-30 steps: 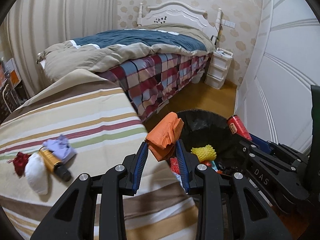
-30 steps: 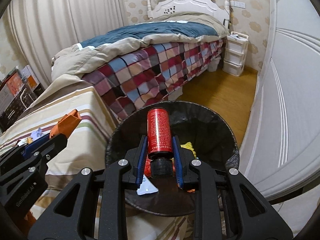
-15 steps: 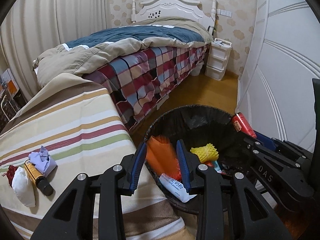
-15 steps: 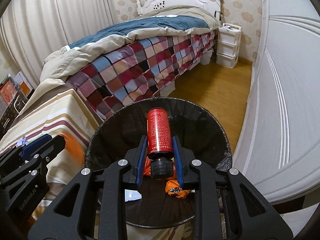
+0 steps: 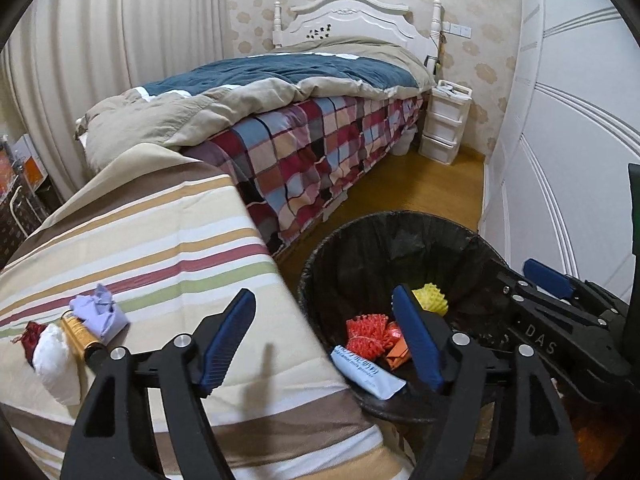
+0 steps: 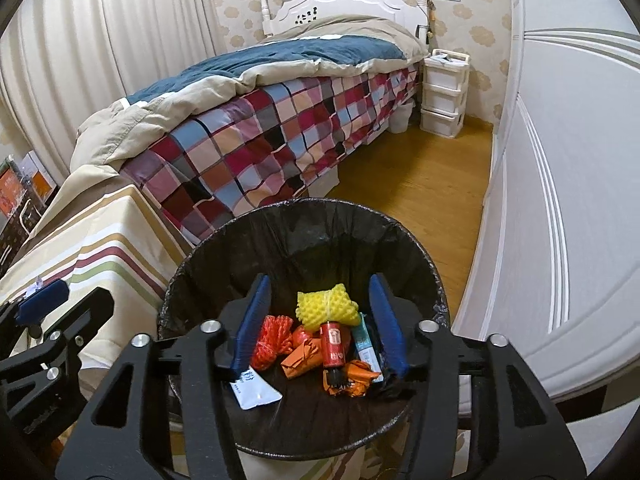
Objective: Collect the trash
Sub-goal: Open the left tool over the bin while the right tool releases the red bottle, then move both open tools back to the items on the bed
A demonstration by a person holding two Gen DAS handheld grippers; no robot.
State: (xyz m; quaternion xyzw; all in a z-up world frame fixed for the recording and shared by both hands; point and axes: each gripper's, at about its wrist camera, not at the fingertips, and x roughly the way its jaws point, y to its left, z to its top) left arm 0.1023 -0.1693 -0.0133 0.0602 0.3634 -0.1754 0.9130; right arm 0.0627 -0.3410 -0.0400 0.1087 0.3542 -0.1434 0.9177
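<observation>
Trash lies inside the black-lined bin (image 6: 304,248); both grippers, left gripper (image 5: 324,338) and right gripper (image 6: 320,320), hang over it, fingers opening and empty, while more litter (image 5: 76,332) waits on the striped tabletop (image 5: 168,240).

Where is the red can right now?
In the right wrist view the red can lies inside the black-lined bin, among the trash at its bottom, just below the yellow foam net and beside the orange wrapper.
</observation>
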